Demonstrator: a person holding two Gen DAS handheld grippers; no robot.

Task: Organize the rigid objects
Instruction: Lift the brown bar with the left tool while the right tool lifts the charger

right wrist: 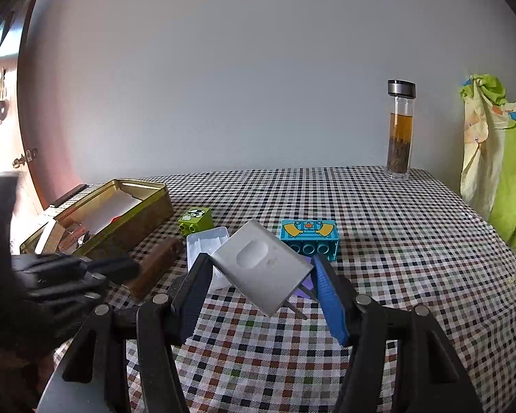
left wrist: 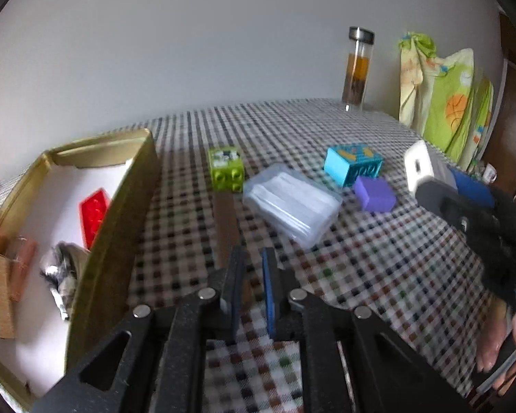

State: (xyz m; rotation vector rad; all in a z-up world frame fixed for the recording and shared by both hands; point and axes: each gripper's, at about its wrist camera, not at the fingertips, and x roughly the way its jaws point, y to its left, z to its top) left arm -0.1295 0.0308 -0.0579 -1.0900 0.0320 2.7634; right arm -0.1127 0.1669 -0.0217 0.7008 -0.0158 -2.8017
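My right gripper [right wrist: 261, 275] is shut on a white plug adapter [right wrist: 263, 270] and holds it tilted above the checked table; it also shows in the left wrist view [left wrist: 419, 168]. My left gripper [left wrist: 253, 275] is nearly shut on the near end of a brown wooden bar [left wrist: 227, 227] that lies on the cloth beside the gold tin box [left wrist: 120, 206]. The box holds a red brick [left wrist: 93, 215] and some small items. On the table lie a green brick [left wrist: 226, 168], a clear plastic case [left wrist: 292, 201], a blue brick [left wrist: 354, 164] and a purple block [left wrist: 375, 194].
A glass tea bottle [right wrist: 399, 130] stands at the table's far right edge. Green patterned cloth [right wrist: 498, 158] hangs to the right. A checked tablecloth [right wrist: 395, 258] covers the table. A wall lies behind it.
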